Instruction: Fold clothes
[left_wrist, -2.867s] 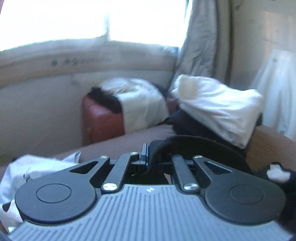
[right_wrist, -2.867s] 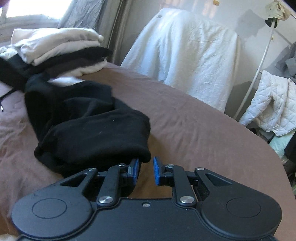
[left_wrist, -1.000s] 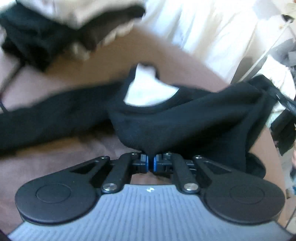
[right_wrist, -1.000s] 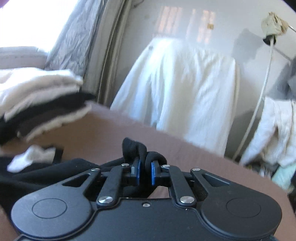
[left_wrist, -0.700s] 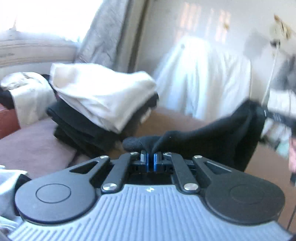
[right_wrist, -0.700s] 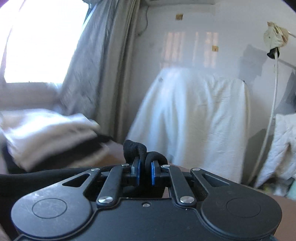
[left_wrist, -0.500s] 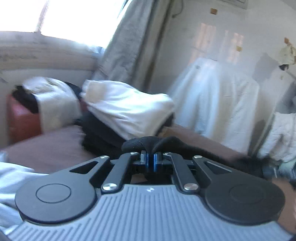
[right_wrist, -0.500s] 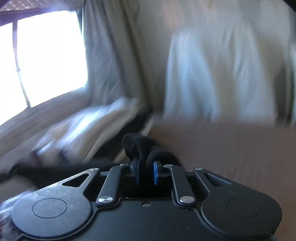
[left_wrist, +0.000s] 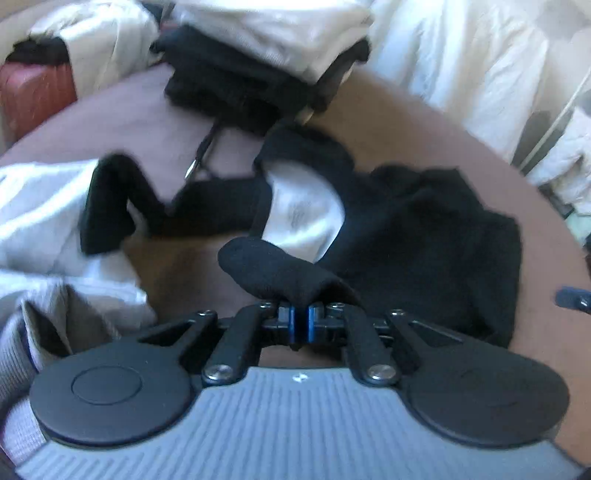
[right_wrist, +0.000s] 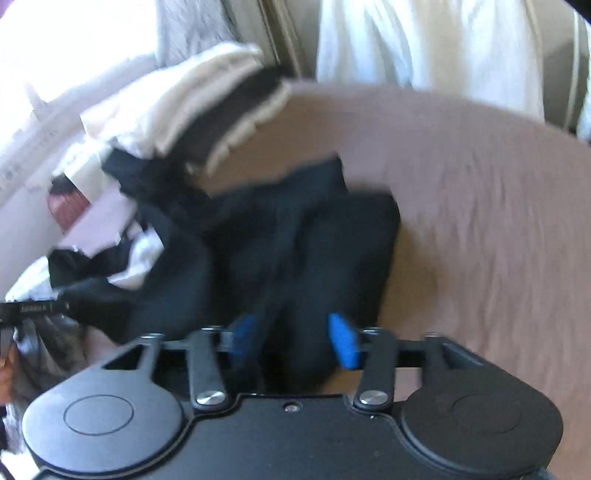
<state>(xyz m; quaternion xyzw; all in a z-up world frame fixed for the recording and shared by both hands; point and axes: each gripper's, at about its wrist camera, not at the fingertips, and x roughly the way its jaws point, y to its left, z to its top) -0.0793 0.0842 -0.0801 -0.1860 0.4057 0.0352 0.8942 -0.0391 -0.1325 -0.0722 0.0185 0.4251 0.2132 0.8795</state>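
Broadly, a bed (left_wrist: 388, 118) with a brown cover fills both views and carries everything else. Behind it hangs a large white sheet (right_wrist: 424, 48) draped over something, with a grey curtain (right_wrist: 192, 33) and a bright window beside it.

On the far part of the bed sits a stack of folded clothes (left_wrist: 266, 55), white pieces on top and black ones beneath. A dark red case (left_wrist: 33, 92) stands at the far left edge, with a white and black garment thrown over it. Rumpled white fabric (left_wrist: 44, 221) lies at the near left of the bed.

Spread across the middle of the bed lies the black sweatshirt (left_wrist: 424, 236), its pale inner lining showing at the neck opening, one sleeve trailing left over the white fabric. A cord runs from the stack toward the neck.

Closer in, the left gripper (left_wrist: 300, 325) has its fingers together, clamped on a fold of the sweatshirt's edge that rises in a hump just beyond the blue pads.

The right gripper (right_wrist: 295, 339) is opening, its blue fingers (right_wrist: 343, 341) standing apart, with the sweatshirt's black cloth lying slack between them and not pressed by either pad. The picture there is blurred. At the left rim of the right wrist view, the left gripper's tip shows, holding black cloth.
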